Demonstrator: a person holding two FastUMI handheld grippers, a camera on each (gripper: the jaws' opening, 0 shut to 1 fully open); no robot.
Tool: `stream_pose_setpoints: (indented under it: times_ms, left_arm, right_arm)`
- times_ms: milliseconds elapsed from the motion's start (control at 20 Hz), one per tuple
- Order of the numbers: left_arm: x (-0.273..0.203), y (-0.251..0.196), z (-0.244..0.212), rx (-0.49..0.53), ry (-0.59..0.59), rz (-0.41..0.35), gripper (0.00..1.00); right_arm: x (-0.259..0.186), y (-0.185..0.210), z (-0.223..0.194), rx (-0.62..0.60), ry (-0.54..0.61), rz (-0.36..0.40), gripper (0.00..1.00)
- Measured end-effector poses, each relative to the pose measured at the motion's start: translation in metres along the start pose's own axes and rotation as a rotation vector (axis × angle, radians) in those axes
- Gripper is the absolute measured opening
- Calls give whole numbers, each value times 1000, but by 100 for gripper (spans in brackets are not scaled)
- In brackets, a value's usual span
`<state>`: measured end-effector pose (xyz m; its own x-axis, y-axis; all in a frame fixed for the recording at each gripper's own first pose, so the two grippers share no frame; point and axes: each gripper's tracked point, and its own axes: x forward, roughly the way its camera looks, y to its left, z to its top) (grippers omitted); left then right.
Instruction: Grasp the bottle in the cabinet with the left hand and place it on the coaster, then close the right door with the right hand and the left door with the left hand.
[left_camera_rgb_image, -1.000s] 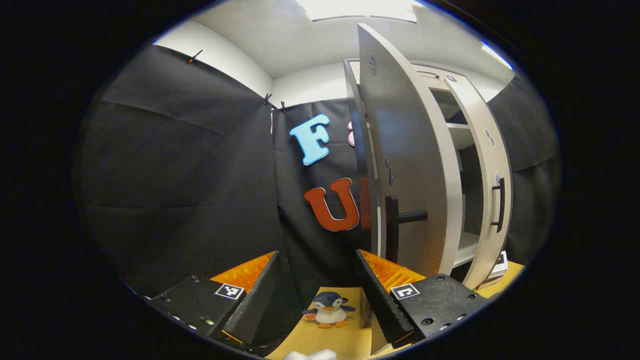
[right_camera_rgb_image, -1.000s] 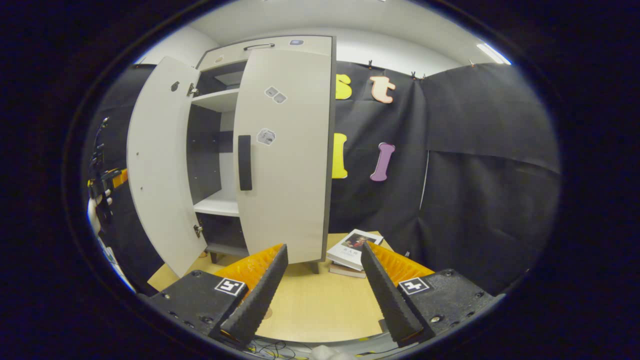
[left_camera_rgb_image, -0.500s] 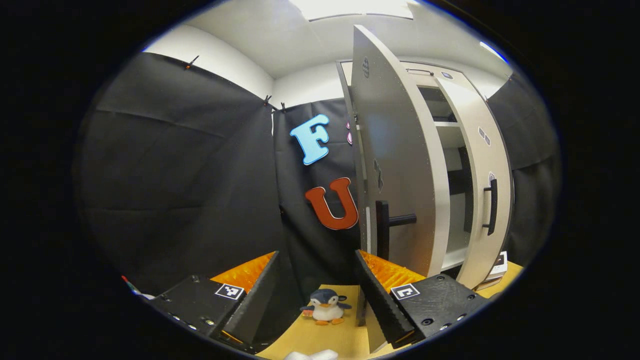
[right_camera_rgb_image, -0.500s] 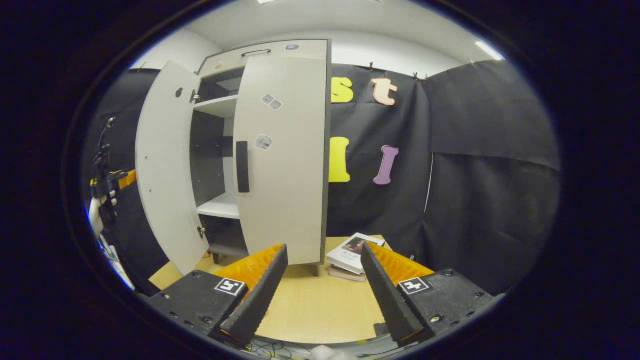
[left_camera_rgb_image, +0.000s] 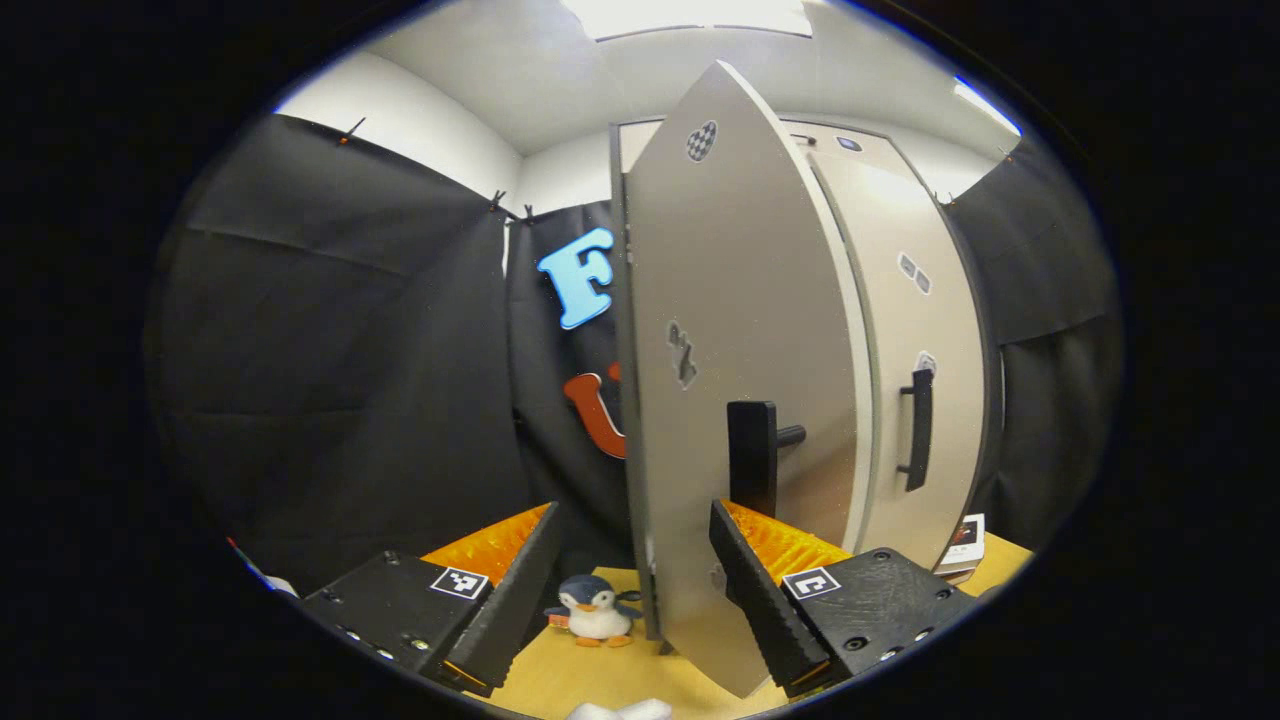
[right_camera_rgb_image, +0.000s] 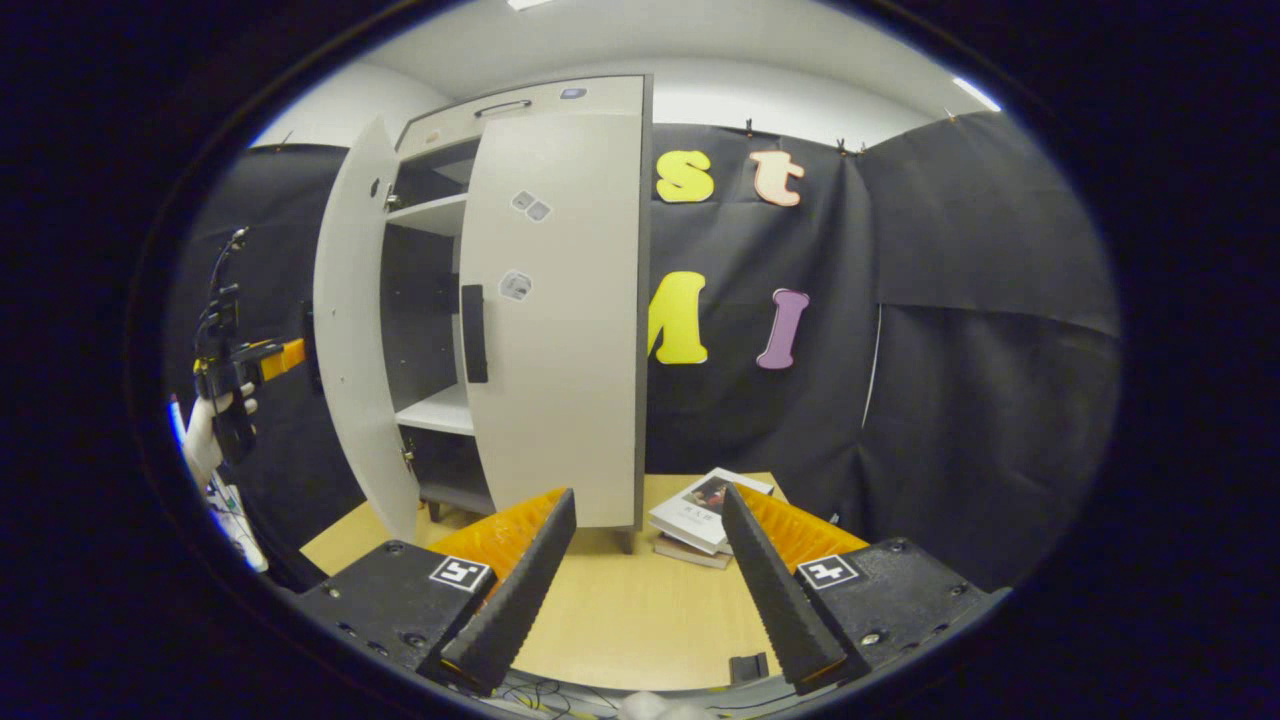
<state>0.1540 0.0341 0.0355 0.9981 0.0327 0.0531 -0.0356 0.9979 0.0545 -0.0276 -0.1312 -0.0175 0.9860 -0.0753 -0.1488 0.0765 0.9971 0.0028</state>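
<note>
In the left gripper view the cabinet's left door (left_camera_rgb_image: 740, 380) swings partway in, its outer face toward me and its dark handle (left_camera_rgb_image: 752, 455) just above my right finger (left_camera_rgb_image: 750, 590). My left gripper (left_camera_rgb_image: 630, 590) is open, and the door's lower edge sits between its fingers. Beyond it the right door (left_camera_rgb_image: 925, 400) lies against the cabinet with its handle (left_camera_rgb_image: 917, 430) showing. In the right gripper view the left door (right_camera_rgb_image: 355, 330) stands ajar, a person's hand holds the left gripper (right_camera_rgb_image: 280, 357) behind it, and the right door (right_camera_rgb_image: 555, 330) is nearly flush. My right gripper (right_camera_rgb_image: 640, 590) hangs open over the table (right_camera_rgb_image: 620, 610), holding nothing.
A penguin plush (left_camera_rgb_image: 592, 612) sits on the table left of the cabinet. A stack of books (right_camera_rgb_image: 705, 505) lies right of the cabinet's foot. White shelves (right_camera_rgb_image: 435, 410) show through the gap between the doors. Black cloth walls close in on both sides.
The left door has swung a good way toward the cabinet, with the left gripper following it. The gap between the doors has narrowed. The right gripper has barely moved.
</note>
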Motion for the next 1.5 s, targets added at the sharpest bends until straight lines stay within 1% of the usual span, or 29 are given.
stream_pose_setpoints:
  times_ms: [50, 100, 150, 350, 400, 500, 550, 650, 950, 1100, 1250, 1450, 1500]
  left_arm:
    - [5, -12, 0, -1, 5, -14, 95]
    - [10, -22, -3, 5, 24, -15, 92]
    - [11, -26, -5, 7, 36, -7, 96]
    - [7, -39, 0, 3, 30, -23, 96]
    - [4, -40, 0, 8, 30, -30, 96]
    - [-2, -42, -1, 14, 37, -35, 96]
    - [-6, -42, -2, 19, 44, -34, 96]
    - [-13, -41, -2, 27, 47, -25, 96]
    - [-43, -56, 6, -7, 41, -78, 96]
    - [-60, -53, 6, -21, 48, -81, 96]
    - [-79, -43, -1, -42, 62, -72, 96]
    - [-106, -14, -27, -20, 110, -19, 96]
    - [-112, -10, -34, -18, 121, -12, 96]
  right_arm:
    - [1, -2, 0, -2, -2, 0, 97]
    - [2, -4, 1, -1, -3, 0, 97]
    - [3, -4, 2, 3, -4, 2, 97]
    - [4, -1, 5, 10, -11, 12, 97]
    - [7, 2, 5, 15, -13, 16, 95]
    - [11, 10, 6, 20, -11, 27, 97]
    - [13, 15, 7, 20, -13, 32, 95]
    - [17, 25, 9, 11, -19, 41, 97]
    - [26, 55, 21, 13, -49, 60, 97]
    - [27, 66, 26, 17, -68, 58, 97]
    - [28, 72, 28, 19, -86, 40, 97]
    - [29, 84, 20, 22, -85, 13, 97]
    - [28, 87, 15, 22, -80, 8, 95]
